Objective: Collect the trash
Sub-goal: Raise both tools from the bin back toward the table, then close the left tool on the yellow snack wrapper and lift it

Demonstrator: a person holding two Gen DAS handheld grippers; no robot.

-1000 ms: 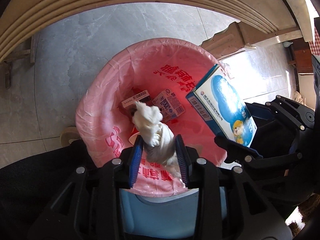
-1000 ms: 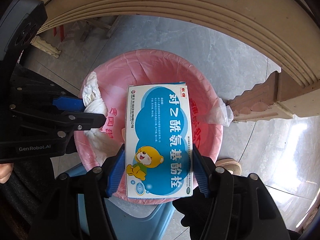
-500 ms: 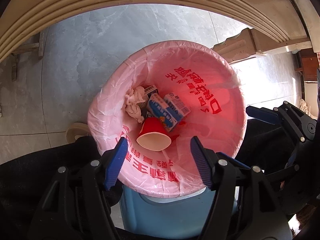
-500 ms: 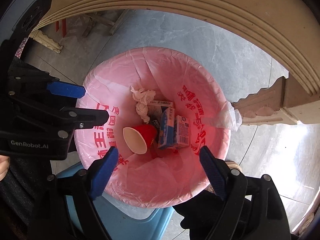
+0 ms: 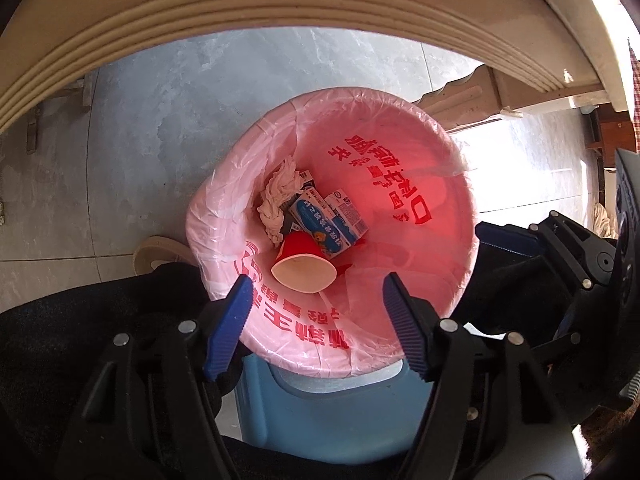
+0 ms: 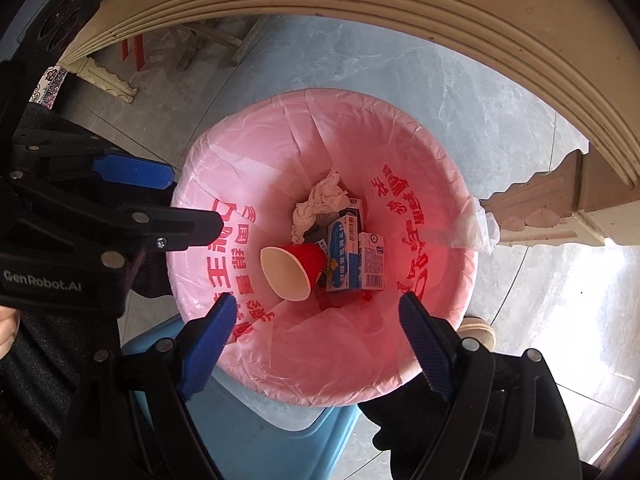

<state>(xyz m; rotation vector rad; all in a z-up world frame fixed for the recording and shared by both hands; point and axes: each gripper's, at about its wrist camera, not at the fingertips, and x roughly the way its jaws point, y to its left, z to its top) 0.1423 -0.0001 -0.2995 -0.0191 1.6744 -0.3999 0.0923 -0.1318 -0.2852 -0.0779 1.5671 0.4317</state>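
Both grippers, L [image 5: 316,300] & R [image 6: 316,320], hang empty, jaws apart, over the pink-lined bin [image 6: 436,364]. Trash lies straight below at bin bottom: cup [image 6: 290,266], box [image 6: 340,256], tissue [image 6: 320,200]. Neither nearer.

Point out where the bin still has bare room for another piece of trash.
Bare liner on the near slope, between the red cup and the rim by the right gripper, and the wall with red print beyond the boxes. Crowded: the bottom, where cup, boxes and crumpled tissue bunch together.
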